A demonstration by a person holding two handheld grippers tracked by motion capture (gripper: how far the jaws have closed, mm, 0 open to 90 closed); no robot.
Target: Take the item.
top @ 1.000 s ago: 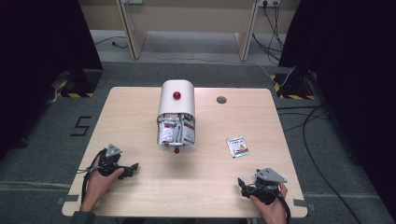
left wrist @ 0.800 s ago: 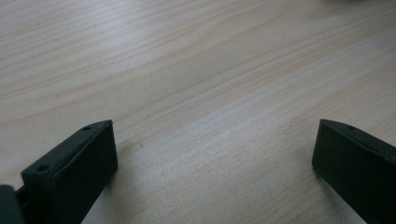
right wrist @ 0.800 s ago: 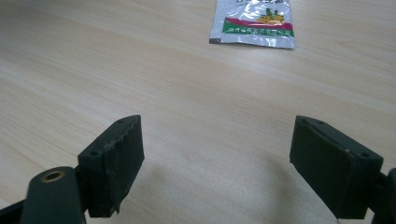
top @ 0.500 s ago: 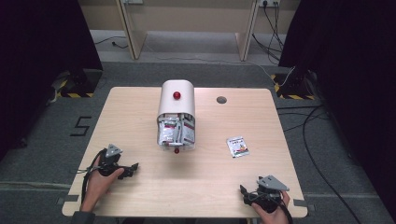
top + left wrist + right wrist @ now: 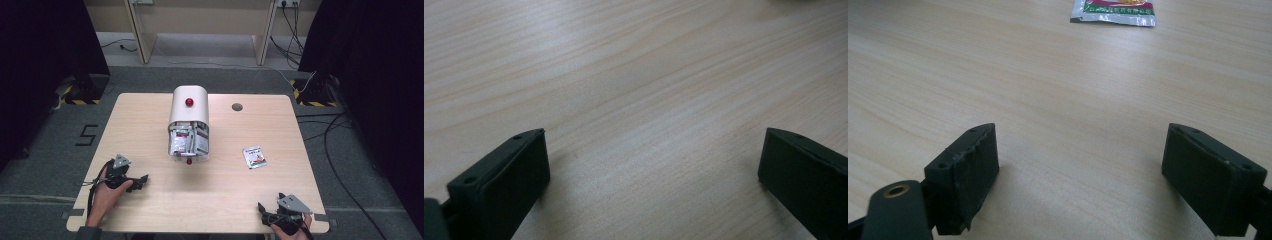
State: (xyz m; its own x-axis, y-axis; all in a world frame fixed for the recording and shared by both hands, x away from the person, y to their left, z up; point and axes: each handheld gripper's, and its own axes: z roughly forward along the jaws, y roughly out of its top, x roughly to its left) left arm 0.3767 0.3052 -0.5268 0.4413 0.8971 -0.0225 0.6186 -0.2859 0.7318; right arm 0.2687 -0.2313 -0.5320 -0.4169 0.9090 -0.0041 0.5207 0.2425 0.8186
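Note:
A cream, round-topped box (image 5: pixel 188 114) with a red knob lies on the wooden table (image 5: pixel 140 120), its open end facing me and packed with sachets (image 5: pixel 186 141). One loose sachet (image 5: pixel 254 157) lies flat to the right of it; its lower edge appears at the top of the right gripper view (image 5: pixel 1113 12). My left gripper (image 5: pixel 141 180) rests near the table's front left, open, with bare wood between its jaws (image 5: pixel 651 165). At the front right edge my right gripper (image 5: pixel 262 211) is open too, nothing between its jaws (image 5: pixel 1080 165), the sachet well ahead of it.
A round cable hole (image 5: pixel 237 106) sits in the table behind the box to the right. Bare wood spans the front of the table between the two grippers. Dark curtains and floor cables surround the table.
My right gripper has drawn back toward the table's near edge, away from the loose sachet. The left gripper, the box and the sachet have stayed put.

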